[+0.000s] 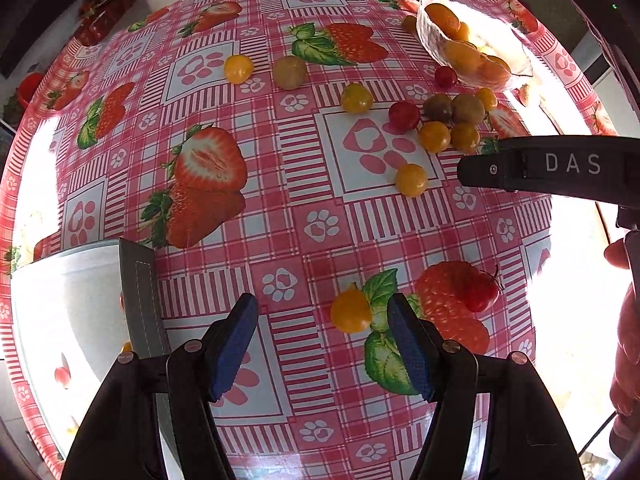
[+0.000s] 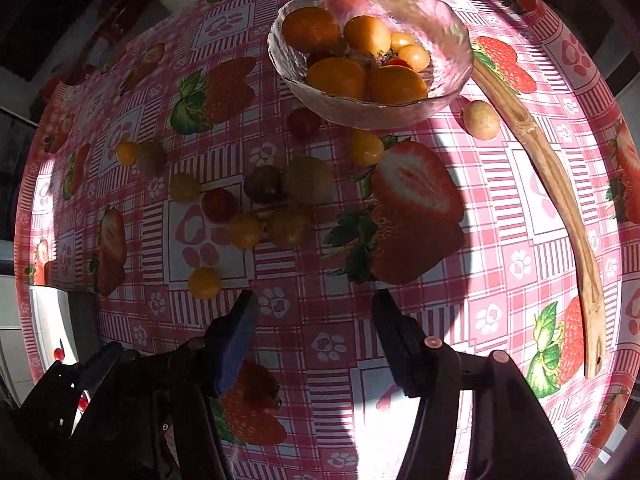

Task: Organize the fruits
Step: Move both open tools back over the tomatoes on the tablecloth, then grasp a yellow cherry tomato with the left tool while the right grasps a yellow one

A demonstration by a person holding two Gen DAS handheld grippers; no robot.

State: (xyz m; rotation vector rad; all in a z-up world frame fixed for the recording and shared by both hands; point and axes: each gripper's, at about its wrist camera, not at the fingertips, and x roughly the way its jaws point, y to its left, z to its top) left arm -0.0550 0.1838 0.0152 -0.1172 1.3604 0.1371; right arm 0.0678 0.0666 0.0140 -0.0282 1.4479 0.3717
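Several small yellow, red and green-brown tomatoes lie scattered on the strawberry-print tablecloth (image 1: 304, 216). My left gripper (image 1: 322, 316) is open just above the cloth; a yellow tomato (image 1: 351, 312) lies between its fingers, close to the right blue pad (image 1: 408, 344). A red tomato (image 1: 480, 290) lies to its right. A glass bowl (image 2: 448, 28) holding oranges and small tomatoes stands at the far side, also in the left wrist view (image 1: 436, 52). My right gripper (image 2: 314, 308) is open and empty, short of a cluster of tomatoes (image 2: 276, 204).
A white box (image 1: 64, 300) with a grey flap sits at the left near my left gripper. A long wooden utensil (image 2: 560, 184) lies right of the bowl. A pale round fruit (image 2: 481, 120) lies beside the bowl. The right gripper's body (image 1: 560, 168) reaches in from the right.
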